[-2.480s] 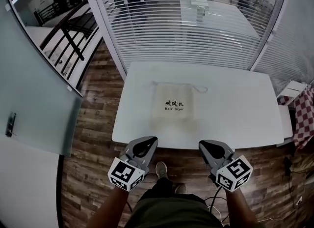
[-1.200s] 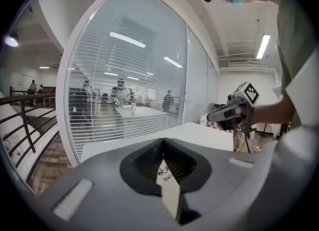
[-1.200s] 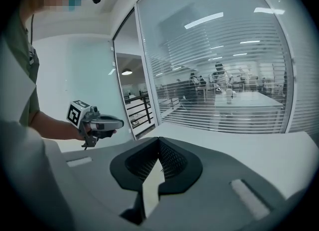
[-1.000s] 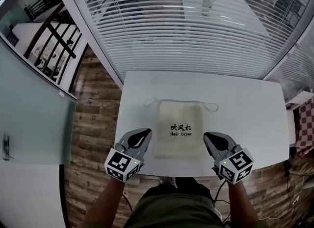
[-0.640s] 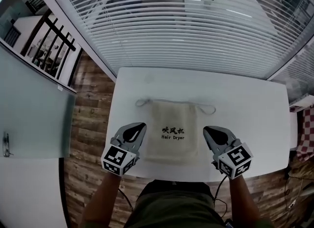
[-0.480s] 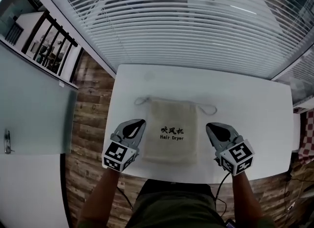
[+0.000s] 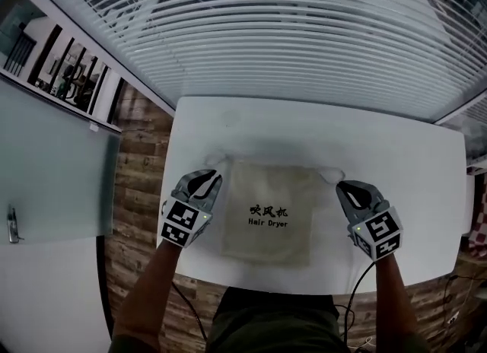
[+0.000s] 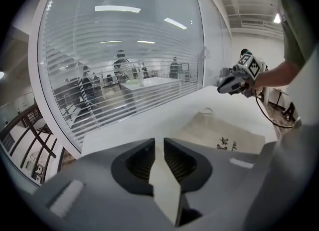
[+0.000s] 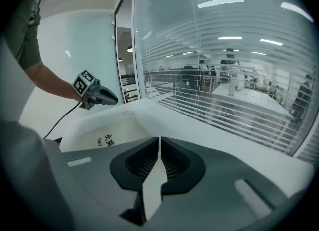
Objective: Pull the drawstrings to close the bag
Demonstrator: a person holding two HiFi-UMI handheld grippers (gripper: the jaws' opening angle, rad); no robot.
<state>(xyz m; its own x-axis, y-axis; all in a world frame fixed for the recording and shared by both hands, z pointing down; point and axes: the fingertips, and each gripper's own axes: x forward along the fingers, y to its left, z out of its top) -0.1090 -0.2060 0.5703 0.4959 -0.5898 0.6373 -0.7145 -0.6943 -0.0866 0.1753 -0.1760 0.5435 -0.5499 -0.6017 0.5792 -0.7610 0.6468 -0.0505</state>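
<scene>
on the bag (image 7: 266, 192), "hair dryer" lettering (image 7: 268, 223)

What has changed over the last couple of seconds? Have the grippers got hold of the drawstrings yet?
Both grippers moved forward from the near edge of the table. The left gripper is now beside the upper left corner of the bag, and the right gripper is beside its upper right corner, near the drawstrings. Nothing is grasped: both pairs of jaws are together and empty. The bag lies flat, unmoved.
</scene>
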